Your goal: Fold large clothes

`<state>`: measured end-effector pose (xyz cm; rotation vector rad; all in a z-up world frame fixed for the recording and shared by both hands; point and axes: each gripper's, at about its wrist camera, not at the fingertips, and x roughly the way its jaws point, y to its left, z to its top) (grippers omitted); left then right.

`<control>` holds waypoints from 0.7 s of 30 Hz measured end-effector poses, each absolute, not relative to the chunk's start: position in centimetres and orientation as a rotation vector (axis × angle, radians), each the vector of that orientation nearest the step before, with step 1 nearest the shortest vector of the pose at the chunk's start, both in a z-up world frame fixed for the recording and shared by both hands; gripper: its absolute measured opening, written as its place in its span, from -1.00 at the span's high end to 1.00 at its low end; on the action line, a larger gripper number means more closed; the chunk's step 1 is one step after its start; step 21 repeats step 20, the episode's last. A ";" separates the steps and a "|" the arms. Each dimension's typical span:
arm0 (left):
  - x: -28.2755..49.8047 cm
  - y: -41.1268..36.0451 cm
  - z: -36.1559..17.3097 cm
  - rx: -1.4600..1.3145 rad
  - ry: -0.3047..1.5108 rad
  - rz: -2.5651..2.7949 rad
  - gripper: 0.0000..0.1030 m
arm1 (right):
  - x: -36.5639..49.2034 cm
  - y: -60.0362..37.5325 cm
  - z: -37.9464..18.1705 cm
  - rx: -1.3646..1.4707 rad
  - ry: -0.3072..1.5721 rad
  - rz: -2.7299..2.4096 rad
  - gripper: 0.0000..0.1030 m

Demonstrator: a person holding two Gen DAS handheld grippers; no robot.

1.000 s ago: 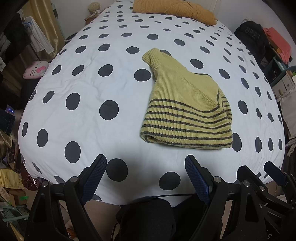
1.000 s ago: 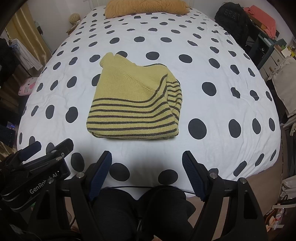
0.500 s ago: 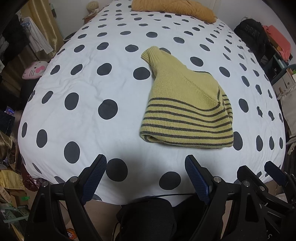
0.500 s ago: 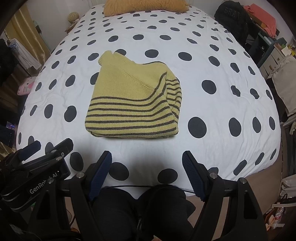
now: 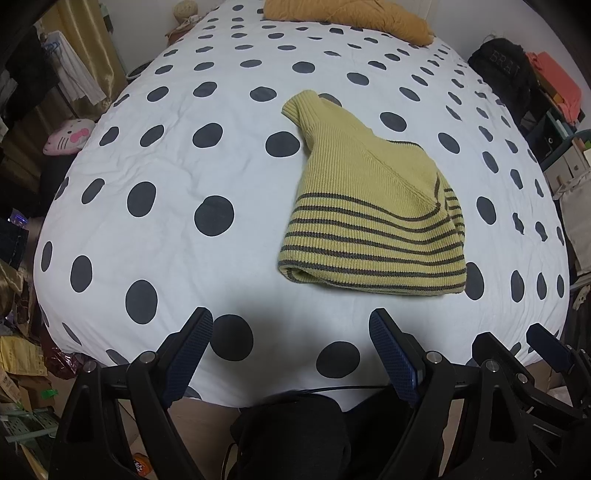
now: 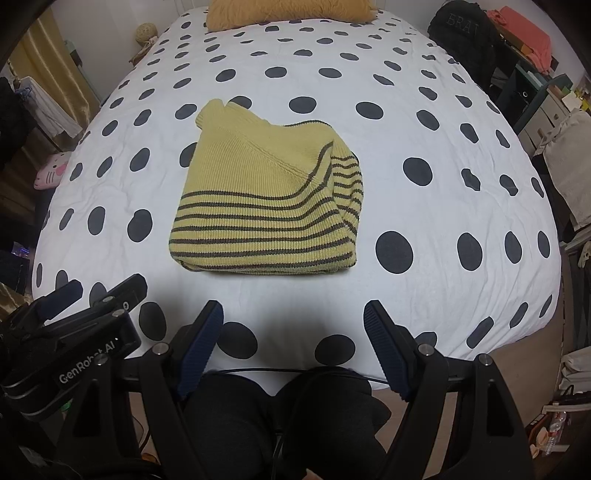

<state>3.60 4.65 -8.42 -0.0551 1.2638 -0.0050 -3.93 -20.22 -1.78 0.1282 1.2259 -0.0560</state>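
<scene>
A yellow knit sweater with dark stripes [image 5: 369,214] lies folded into a compact bundle on the bed; it also shows in the right wrist view [image 6: 266,206]. My left gripper [image 5: 291,332] is open and empty, held back over the bed's near edge, below and left of the sweater. My right gripper [image 6: 293,325] is open and empty, also at the near edge, just below the sweater. The left gripper shows in the right wrist view [image 6: 74,332] at lower left.
The bed has a white cover with dark dots [image 5: 166,177]. A mustard pillow [image 6: 288,14] lies at the head. A black bag [image 5: 502,70] and shelves stand to the right, a pink cat plush [image 5: 70,136] and hanging clothes to the left.
Both grippers have drifted slightly; the sweater sits a touch lower in both views. Nothing was grasped or released.
</scene>
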 end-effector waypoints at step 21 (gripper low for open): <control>3.6 4.5 -8.3 -0.048 1.260 -0.008 -0.69 | -4.1 -20.5 -2.2 0.128 1.233 -0.062 -0.52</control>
